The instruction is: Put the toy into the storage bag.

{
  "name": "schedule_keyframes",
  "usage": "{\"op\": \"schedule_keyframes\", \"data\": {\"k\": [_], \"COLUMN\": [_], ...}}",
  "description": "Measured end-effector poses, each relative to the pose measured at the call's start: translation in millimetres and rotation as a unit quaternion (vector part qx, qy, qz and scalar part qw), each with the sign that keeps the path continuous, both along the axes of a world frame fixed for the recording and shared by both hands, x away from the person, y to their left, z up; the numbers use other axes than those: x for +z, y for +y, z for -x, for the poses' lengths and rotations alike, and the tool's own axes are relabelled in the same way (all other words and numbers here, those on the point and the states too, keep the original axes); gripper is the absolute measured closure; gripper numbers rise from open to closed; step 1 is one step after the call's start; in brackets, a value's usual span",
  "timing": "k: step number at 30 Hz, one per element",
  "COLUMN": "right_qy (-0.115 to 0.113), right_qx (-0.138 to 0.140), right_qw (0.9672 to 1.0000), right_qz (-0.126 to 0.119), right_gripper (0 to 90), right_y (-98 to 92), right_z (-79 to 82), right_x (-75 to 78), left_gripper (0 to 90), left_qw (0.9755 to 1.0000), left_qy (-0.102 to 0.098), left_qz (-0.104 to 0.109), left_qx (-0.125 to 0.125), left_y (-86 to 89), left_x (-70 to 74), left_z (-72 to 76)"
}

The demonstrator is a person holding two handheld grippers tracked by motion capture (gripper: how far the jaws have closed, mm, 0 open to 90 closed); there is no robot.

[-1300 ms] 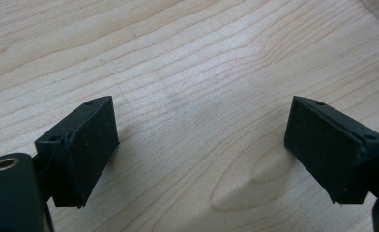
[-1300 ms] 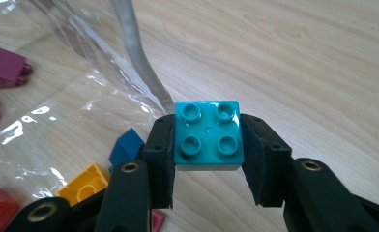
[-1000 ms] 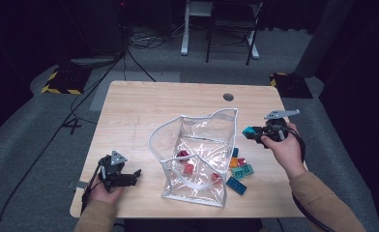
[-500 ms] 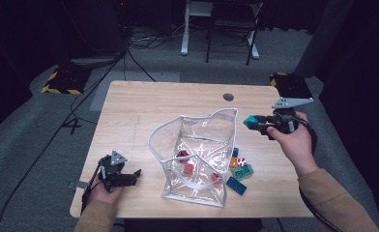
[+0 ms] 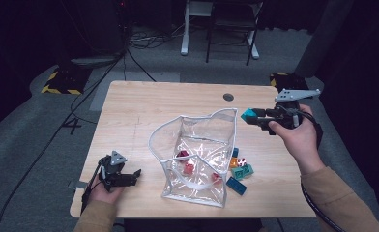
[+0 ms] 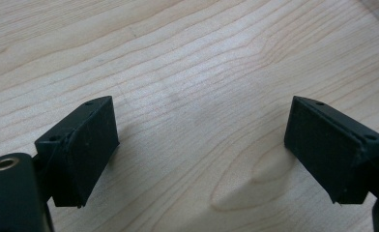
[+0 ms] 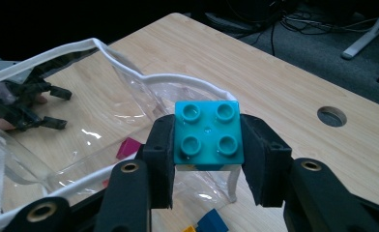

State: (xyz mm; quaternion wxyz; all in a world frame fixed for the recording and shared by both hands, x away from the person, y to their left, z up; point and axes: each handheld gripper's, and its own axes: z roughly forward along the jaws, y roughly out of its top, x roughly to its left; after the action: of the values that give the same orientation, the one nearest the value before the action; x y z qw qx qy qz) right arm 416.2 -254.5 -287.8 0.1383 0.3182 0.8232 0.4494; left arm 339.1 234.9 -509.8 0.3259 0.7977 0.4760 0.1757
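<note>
Light wood table [image 5: 144, 111] had a round cable hole [image 5: 228, 96] near its far edge, just beyond and left of the right gripper [image 5: 249, 116]. Clear plastic bag [image 5: 197, 145] with white trim stood open on it between the two grippers, mouth below the right one. Loose bricks [image 5: 239, 170] (teal, blue, orange) lay on the wood against the bag's side under the right gripper; left gripper [image 5: 135, 172] rested on bare tabletop, well apart.

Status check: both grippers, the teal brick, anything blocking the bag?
Right gripper shut on teal four-stud plastic brick, held above rim of clear plastic bag. Left gripper open over wooden table. Bag mouth open, nothing blocking.
</note>
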Motion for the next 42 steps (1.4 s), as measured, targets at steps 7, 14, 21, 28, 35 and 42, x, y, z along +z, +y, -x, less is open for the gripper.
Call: {"op": "schedule_keyframes", "data": {"k": [7,14,21,28,35,42], "right_qy": [-0.006,-0.006,0.0,0.002,0.01,0.018], "right_qx": [0.031,0.061,0.087,0.113,0.136,0.15], "right_qw": [0.9995,0.9981,0.9962,0.9936,0.9907,0.9885], "right_qz": [0.0,0.001,-0.001,0.001,0.008,0.013], "right_gripper": [58.9,58.9,58.9,58.9,58.9,58.9], "right_y": [22.3,47.3,72.7,100.1,125.7,141.7], "right_z": [2.7,5.3,6.4,8.8,10.2,10.5], "right_x": [9.7,13.3,11.7,12.0,8.8,4.3], "left_gripper": [12.1,12.1,12.1,12.1,12.1,12.1], "left_qw": [1.0,1.0,1.0,1.0,1.0,1.0], "left_qy": [0.0,-0.001,-0.001,-0.001,-0.001,-0.001], "left_qz": [0.001,0.0,0.0,0.0,0.0,0.0], "left_qx": [0.002,0.002,0.002,0.002,0.003,0.002], "left_y": [0.1,0.2,0.2,0.1,0.1,0.1], "left_x": [-0.1,-0.1,-0.1,0.0,0.0,0.0], "left_z": [-0.1,-0.1,-0.1,-0.1,-0.1,-0.1]}}
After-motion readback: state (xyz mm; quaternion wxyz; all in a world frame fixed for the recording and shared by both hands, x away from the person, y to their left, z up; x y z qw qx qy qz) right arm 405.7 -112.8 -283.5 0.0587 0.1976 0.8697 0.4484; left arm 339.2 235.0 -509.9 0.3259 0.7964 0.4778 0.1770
